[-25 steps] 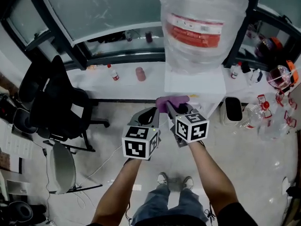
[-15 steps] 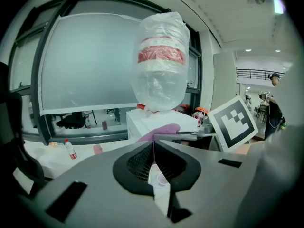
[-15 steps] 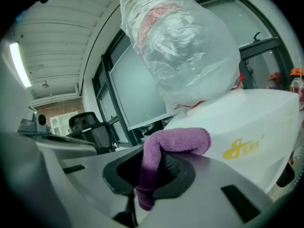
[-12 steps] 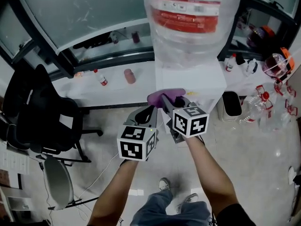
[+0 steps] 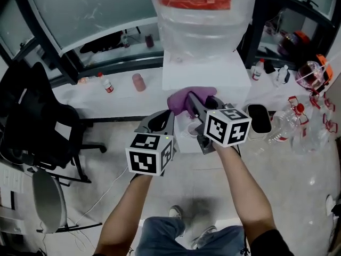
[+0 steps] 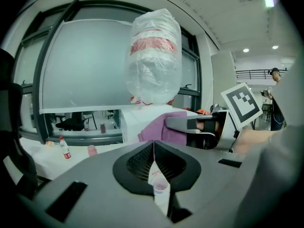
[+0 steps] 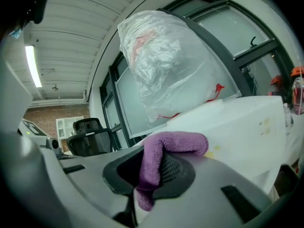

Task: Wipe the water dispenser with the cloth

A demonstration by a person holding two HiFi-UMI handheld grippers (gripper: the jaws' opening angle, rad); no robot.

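- Pinching the cloth in my right gripper, I have the jaws clamped on a fold of it. A soft purple lump bulges up and forward past the tips, and a short tail hangs below.
- My left gripper is closed on nothing, its jaws meeting along a thin line. It sits just beside the right one and a little lower.
- The cloth is up at the front top edge of the water dispenser, just beside the white casing. I cannot tell whether it touches yet.
- I judge the cloth light, limp and plushy. It will squash flat under pressure and drag a bit on the plastic, so it could creep out of the jaws on a long stroke. A deep hold on the folded middle, as now, looks right to me, with the bulge leading as the wiping pad.
- The dispenser looks stiff, smooth and tall, and it carries a big bottle wrapped in plastic film. That makes it top-heavy, I'd guess, so I would press lightly and wipe along the flat casing. I would not shove the bottle.
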